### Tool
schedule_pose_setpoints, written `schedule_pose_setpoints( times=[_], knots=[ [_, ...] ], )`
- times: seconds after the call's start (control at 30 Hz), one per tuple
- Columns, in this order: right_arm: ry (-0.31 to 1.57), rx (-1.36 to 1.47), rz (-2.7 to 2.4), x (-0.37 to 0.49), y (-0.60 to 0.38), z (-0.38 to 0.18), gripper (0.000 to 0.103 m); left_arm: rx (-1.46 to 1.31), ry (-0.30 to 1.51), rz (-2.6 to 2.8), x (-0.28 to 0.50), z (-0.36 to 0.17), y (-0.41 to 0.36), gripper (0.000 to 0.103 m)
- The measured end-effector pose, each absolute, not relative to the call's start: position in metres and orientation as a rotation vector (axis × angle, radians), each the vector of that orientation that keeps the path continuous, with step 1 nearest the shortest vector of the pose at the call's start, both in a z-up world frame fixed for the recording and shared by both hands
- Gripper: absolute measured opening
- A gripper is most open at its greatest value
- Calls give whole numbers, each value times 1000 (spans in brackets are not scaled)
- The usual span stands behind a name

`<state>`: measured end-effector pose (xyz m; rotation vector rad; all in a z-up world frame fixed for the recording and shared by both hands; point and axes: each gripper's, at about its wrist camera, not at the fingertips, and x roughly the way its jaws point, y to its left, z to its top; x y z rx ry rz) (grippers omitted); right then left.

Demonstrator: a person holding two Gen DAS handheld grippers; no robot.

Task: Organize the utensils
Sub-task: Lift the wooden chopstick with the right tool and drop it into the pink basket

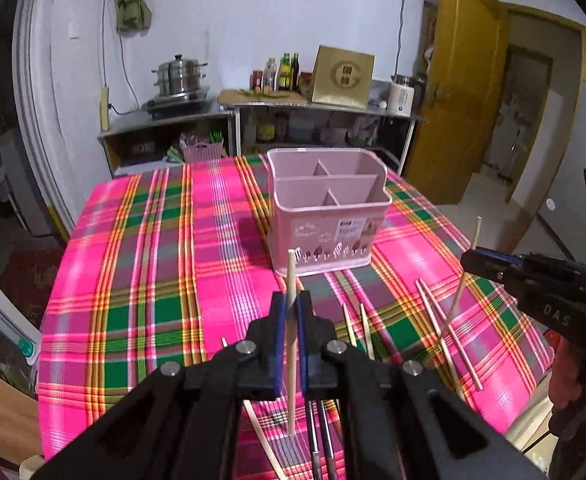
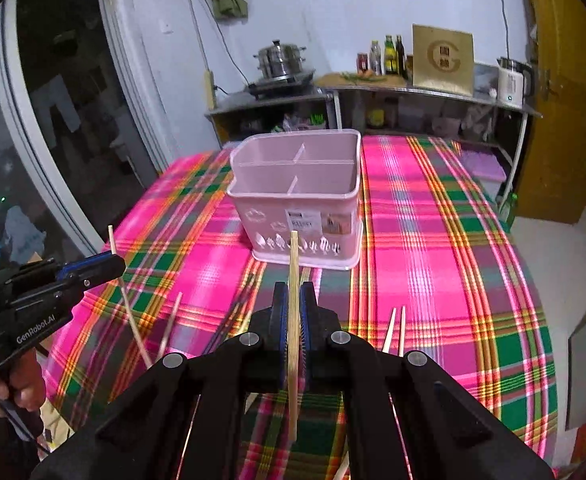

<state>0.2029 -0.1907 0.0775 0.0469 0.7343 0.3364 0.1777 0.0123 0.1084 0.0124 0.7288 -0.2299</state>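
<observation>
A pink divided utensil holder (image 1: 327, 216) stands on the plaid tablecloth; it also shows in the right wrist view (image 2: 297, 200), and the compartments I can see hold nothing. My left gripper (image 1: 291, 312) is shut on a wooden chopstick (image 1: 291, 280) held upright, short of the holder. My right gripper (image 2: 293, 304) is shut on another wooden chopstick (image 2: 293, 272), also upright. Each gripper shows in the other's view: the right one (image 1: 473, 260) and the left one (image 2: 113, 264), each with its chopstick. Loose chopsticks (image 1: 445, 332) lie on the cloth below.
The table (image 1: 153, 240) has its edge close on the left and right. Dark chopsticks (image 1: 321, 432) lie under my left gripper. More wooden ones (image 2: 395, 330) lie to the right. A steel counter (image 1: 165, 120) with a pot stands behind. A yellow door (image 1: 461, 92) is at right.
</observation>
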Motion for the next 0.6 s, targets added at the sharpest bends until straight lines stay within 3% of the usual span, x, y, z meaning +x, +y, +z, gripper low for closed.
schedule_pose_setpoints(
  times=[0.6],
  knots=[
    [622, 22, 368, 222, -193, 141, 5, -16, 647, -277, 219, 168, 2, 6]
  ],
)
